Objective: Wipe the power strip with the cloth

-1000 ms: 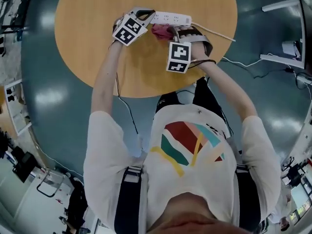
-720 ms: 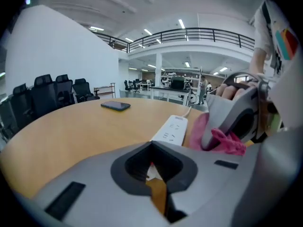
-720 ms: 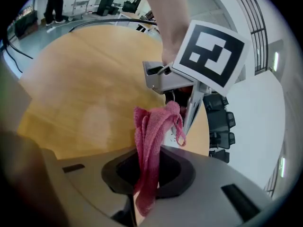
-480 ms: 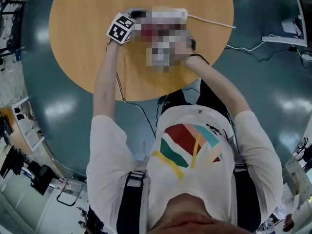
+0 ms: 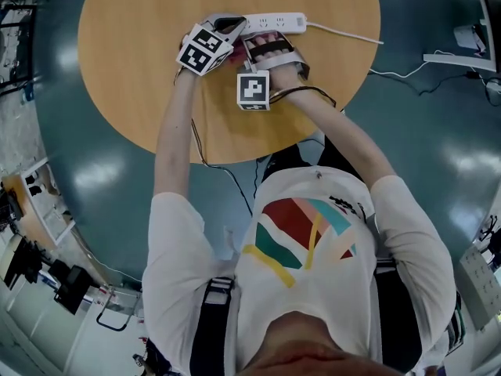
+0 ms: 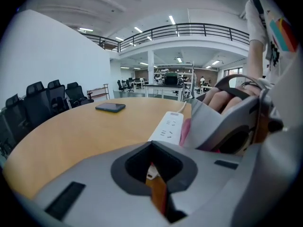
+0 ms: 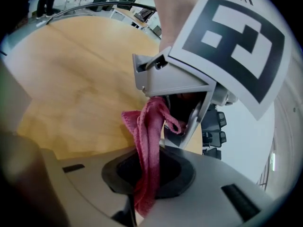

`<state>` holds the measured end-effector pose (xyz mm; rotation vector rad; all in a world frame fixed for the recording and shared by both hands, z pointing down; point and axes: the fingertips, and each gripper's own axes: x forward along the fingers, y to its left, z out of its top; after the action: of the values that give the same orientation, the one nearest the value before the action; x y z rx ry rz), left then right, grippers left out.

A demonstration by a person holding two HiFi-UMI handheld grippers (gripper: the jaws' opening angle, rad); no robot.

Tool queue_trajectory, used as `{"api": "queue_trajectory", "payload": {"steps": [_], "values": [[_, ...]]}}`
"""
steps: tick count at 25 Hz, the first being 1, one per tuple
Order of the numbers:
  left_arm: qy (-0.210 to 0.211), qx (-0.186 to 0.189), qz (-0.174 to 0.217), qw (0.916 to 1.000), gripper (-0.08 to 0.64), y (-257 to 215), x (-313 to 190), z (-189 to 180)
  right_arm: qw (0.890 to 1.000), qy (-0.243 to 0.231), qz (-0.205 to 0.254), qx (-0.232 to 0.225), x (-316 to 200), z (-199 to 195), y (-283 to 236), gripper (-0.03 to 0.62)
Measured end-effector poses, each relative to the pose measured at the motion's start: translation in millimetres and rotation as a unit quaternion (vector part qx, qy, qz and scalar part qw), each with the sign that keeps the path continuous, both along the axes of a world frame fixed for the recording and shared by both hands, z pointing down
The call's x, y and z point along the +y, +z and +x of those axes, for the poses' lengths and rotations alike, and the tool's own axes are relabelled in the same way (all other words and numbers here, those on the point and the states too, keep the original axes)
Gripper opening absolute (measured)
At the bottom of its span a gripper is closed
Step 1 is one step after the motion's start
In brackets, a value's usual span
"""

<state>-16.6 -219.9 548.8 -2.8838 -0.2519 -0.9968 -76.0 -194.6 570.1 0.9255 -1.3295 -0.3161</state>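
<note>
1. Cloth (image 7: pixel 149 145), pink, is clamped between the closed jaws of the right gripper (image 7: pixel 142 197), with a folded length standing out in front of them.
2. Jaws of the left gripper (image 6: pixel 152 174) are drawn together at the near end of the white power strip (image 6: pixel 168 126). A white corner shows in their notch, but whether it is pinched cannot be made out.
3. Far end of the cloth runs up under the left gripper's body, so what it touches is hidden.
4. From the head view, the right hand (image 5: pixel 274 49) and its gripper cover nearly all of the cloth.
5. On the round wooden table (image 5: pixel 141 77) the power strip lies at the far side, and its cable (image 5: pixel 344 34) trails right.
6. Behind the right gripper, part of the strip's side is cut off in the left gripper view.
7. Farther off on the table lies a dark phone (image 6: pixel 110 107).
</note>
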Motion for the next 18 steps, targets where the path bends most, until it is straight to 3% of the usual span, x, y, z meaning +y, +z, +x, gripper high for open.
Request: {"api": "queue_trajectory", "payload": {"steps": [4,10,18], "values": [[0.008,-0.005,0.016,0.9998,0.041,2.8,-2.8,-4.6,1.000,0.009,-0.003,0.004,7.1,10.7,2.4,0.038],[0.011,-0.003,0.023,0.9997,0.041,3.9,2.6,-5.3,0.999,0.028,-0.012,0.023,43.8,59.4,5.7,0.039],[0.001,-0.014,0.021,0.9997,0.040,4.9,0.7,-2.5,0.997,0.004,-0.029,0.075,76.6,119.1,9.2,0.039]]}}
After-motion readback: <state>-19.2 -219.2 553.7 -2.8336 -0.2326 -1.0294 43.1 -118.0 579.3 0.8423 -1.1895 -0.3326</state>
